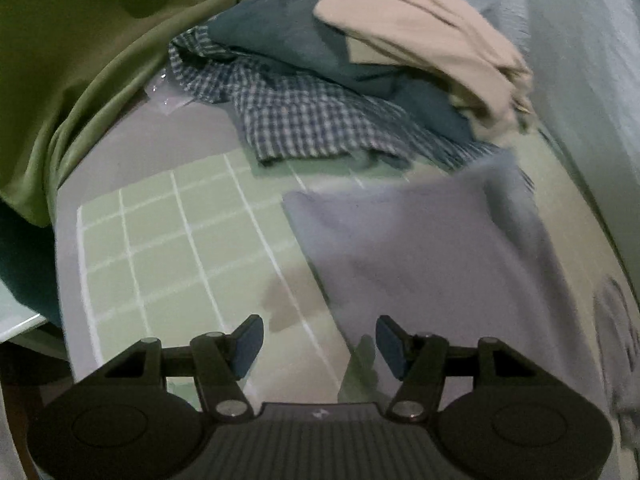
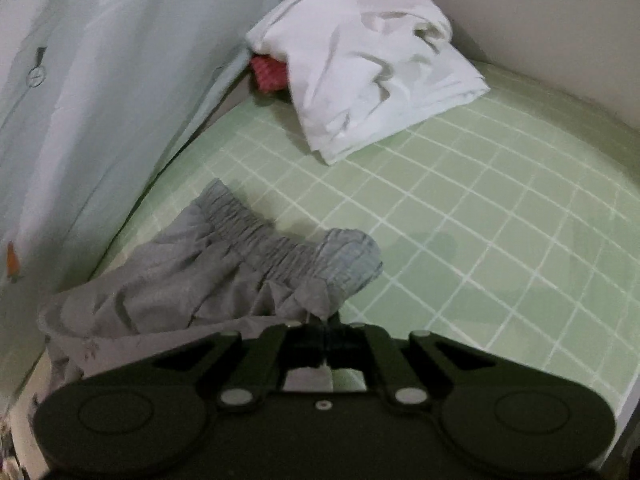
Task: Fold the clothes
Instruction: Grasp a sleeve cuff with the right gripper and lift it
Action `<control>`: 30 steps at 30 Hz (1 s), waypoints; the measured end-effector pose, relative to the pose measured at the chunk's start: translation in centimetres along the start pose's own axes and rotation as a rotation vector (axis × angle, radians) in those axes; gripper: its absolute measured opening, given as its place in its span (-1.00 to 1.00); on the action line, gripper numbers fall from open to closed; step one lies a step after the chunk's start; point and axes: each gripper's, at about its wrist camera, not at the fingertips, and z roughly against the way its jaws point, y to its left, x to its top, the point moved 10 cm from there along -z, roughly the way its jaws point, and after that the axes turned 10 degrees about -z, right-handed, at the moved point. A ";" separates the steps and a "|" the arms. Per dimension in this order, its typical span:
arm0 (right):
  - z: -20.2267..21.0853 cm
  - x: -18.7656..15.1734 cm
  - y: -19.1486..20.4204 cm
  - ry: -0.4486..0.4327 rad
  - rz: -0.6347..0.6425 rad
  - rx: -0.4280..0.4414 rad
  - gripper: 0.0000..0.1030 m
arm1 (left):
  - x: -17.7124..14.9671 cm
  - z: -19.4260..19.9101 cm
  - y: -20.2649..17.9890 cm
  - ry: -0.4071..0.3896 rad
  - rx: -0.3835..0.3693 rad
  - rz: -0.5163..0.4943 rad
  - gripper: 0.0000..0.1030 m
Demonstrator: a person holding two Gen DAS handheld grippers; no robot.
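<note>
Green gridded mat [image 2: 500, 216] under scattered laundry.
Grey shorts [image 2: 224, 280] lie on the mat's left side; the right gripper [image 2: 325, 326] is clamped on their fabric. The left gripper [image 1: 319, 346] hangs with jaws apart over the mat, touching nothing; 3 garments [image 1: 344, 80] are heaped beyond.

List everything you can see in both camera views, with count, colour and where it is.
Mat: one, pale green with a white grid, covering the work surface.
Grey garment: one, grey with an elastic waistband, near side of the mat, pinched at one edge.
White cloth: one, white, folded, far corner of the mat.
Red item: one, red, mostly hidden under the white cloth.
Checked shirt: one, blue and white, bottom of the far pile.
Teal garment: one, dark teal, on the checked shirt.
Beige garment: one, beige, top of the pile.
Green fabric: one, olive, draped at the left.
Left gripper: black, fingers open above the mat.
Right gripper: black, shut on the grey garment.
</note>
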 end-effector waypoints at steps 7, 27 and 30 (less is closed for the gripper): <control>0.6 0.0 0.3 -0.048 -0.025 -0.050 -0.98 | 2.3 -1.8 0.0 -0.022 0.039 -0.064 0.12; 10.9 9.8 3.6 -0.339 -0.019 0.184 -0.98 | 13.3 10.5 -0.7 -0.374 -0.086 -0.129 -1.00; 8.7 8.6 -0.9 -0.273 -0.061 0.124 -0.98 | 10.8 9.4 1.5 -0.339 -0.017 -0.171 -1.00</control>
